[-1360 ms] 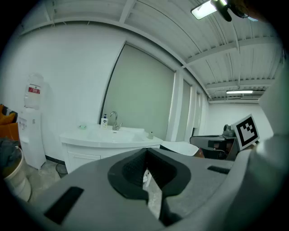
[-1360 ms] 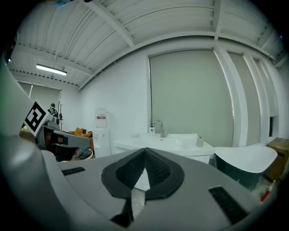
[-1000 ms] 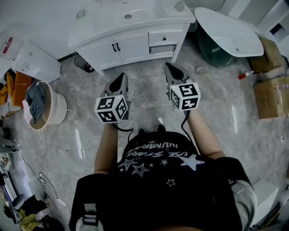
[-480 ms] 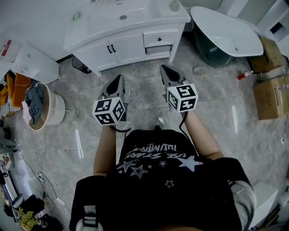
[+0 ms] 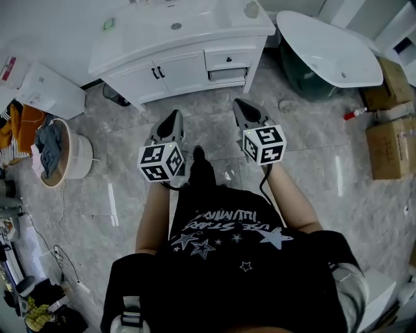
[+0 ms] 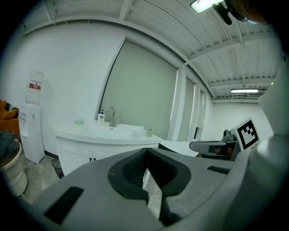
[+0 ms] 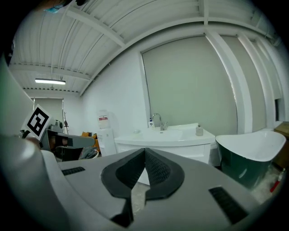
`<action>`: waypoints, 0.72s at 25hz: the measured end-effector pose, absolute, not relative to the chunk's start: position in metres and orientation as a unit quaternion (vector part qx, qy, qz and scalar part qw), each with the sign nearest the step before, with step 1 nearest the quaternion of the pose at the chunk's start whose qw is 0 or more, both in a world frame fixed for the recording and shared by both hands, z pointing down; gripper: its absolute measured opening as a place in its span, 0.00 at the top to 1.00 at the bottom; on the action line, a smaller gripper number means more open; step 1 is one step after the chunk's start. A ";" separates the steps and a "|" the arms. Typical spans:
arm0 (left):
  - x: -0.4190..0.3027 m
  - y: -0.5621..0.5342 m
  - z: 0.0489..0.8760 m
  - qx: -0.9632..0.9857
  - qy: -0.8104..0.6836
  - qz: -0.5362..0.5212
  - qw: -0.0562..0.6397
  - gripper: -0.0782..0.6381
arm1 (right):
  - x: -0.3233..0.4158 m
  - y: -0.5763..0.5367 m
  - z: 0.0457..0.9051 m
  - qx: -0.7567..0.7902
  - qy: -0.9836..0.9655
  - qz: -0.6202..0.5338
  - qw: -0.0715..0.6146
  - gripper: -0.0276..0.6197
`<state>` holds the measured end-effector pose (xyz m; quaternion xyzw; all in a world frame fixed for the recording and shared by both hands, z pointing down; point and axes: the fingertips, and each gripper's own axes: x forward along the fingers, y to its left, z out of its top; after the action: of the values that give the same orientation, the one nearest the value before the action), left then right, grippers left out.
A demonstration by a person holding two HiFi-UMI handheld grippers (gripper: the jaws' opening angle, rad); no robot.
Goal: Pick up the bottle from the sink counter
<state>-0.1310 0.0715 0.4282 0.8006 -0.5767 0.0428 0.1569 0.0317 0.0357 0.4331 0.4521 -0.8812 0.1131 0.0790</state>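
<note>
The white sink counter (image 5: 149,39) stands ahead across the floor. A small grey bottle (image 5: 251,9) rests on its right end; it also shows in the left gripper view (image 6: 148,132) and the right gripper view (image 7: 199,130). A soap bottle with a blue label (image 6: 101,118) stands by the faucet (image 7: 157,121). My left gripper (image 5: 173,118) and right gripper (image 5: 240,104) hover over the floor side by side, well short of the counter. Both point at it. Each pair of jaws is shut with nothing between, as the left gripper (image 6: 145,151) and right gripper (image 7: 144,151) show close up.
A white bathtub (image 5: 331,49) sits right of the counter. Cardboard boxes (image 5: 390,143) and a red-capped bottle (image 5: 354,114) lie at the far right. A laundry basket (image 5: 65,156), a white water dispenser (image 6: 30,131) and a dark bin (image 5: 117,94) are at the left.
A dark shoe has come forward between the two grippers as the person steps. The counter has shifted slightly in view. Both grippers stay shut and level.
</note>
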 end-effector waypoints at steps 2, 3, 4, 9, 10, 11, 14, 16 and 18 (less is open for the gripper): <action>-0.131 0.058 0.436 0.802 -0.574 0.051 0.157 0.88 | 0.034 0.023 0.439 0.462 -0.875 0.110 0.087 0.95; -0.132 0.050 0.440 0.803 -0.571 0.053 0.159 0.88 | 0.034 0.016 0.442 0.466 -0.873 0.110 0.091 0.95; -0.132 0.040 0.442 0.805 -0.568 0.053 0.161 0.88 | 0.035 0.009 0.444 0.468 -0.871 0.111 0.095 0.95; -0.133 -0.019 0.449 0.816 -0.550 0.044 0.172 0.88 | 0.038 -0.043 0.452 0.485 -0.861 0.115 0.100 0.95; -0.133 -0.033 0.450 0.819 -0.545 0.044 0.171 0.88 | 0.038 -0.055 0.453 0.489 -0.859 0.116 0.101 0.95; -0.133 -0.048 0.450 0.823 -0.540 0.045 0.171 0.88 | 0.037 -0.068 0.453 0.493 -0.856 0.116 0.101 0.95; -0.136 -0.093 0.449 0.832 -0.526 0.046 0.169 0.88 | 0.032 -0.109 0.452 0.503 -0.851 0.114 0.104 0.95; -0.138 -0.123 0.448 0.838 -0.516 0.048 0.170 0.88 | 0.028 -0.137 0.451 0.510 -0.846 0.115 0.106 0.95; -0.142 -0.151 0.449 0.843 -0.507 0.051 0.173 0.88 | 0.023 -0.163 0.450 0.515 -0.842 0.119 0.108 0.95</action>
<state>-0.1418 -0.1510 0.4491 0.8429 -0.5070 0.0508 0.1730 0.0229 -0.1635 0.4505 0.5148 -0.8422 0.1189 0.1077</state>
